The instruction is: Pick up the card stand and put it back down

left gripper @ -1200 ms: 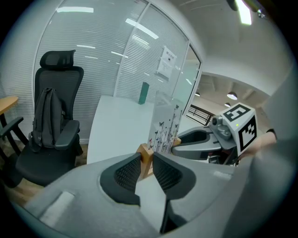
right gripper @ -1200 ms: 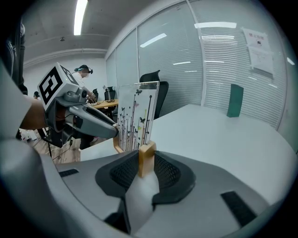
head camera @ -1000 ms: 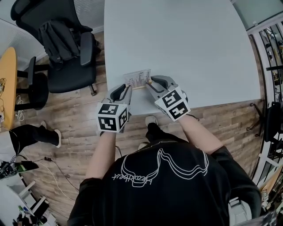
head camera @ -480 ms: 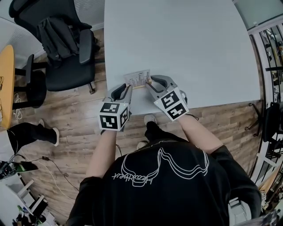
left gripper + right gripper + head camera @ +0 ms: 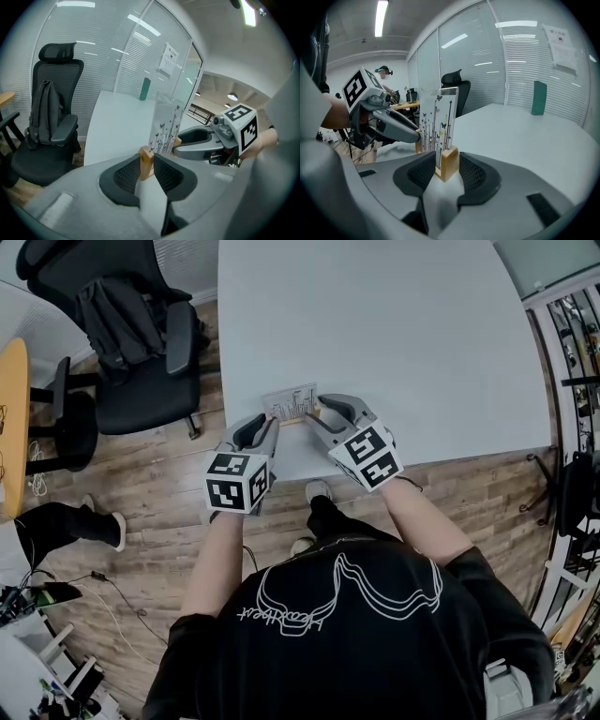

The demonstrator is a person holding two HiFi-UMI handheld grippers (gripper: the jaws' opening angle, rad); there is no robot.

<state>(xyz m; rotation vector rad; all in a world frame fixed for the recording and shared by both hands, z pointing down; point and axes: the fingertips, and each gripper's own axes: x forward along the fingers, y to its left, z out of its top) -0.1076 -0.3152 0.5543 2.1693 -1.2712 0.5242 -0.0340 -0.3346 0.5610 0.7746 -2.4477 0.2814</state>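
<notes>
The card stand is a clear upright card printed with butterflies, with a wooden block at each end, near the front edge of the white table. My left gripper is shut on the left wooden block, its pads pressed against both sides. My right gripper has just been opening its jaws. The right wooden block still stands between the pads, no longer squeezed. The card rises straight above the block. Whether the stand rests on the table is hidden.
A black office chair with a backpack stands left of the table. A yellow table and a person's leg are further left. A green upright object stands at the table's far side by a glass wall.
The right gripper's jaws have spread wider around the right end of the stand. The left gripper and the stand have stayed where they were.
</notes>
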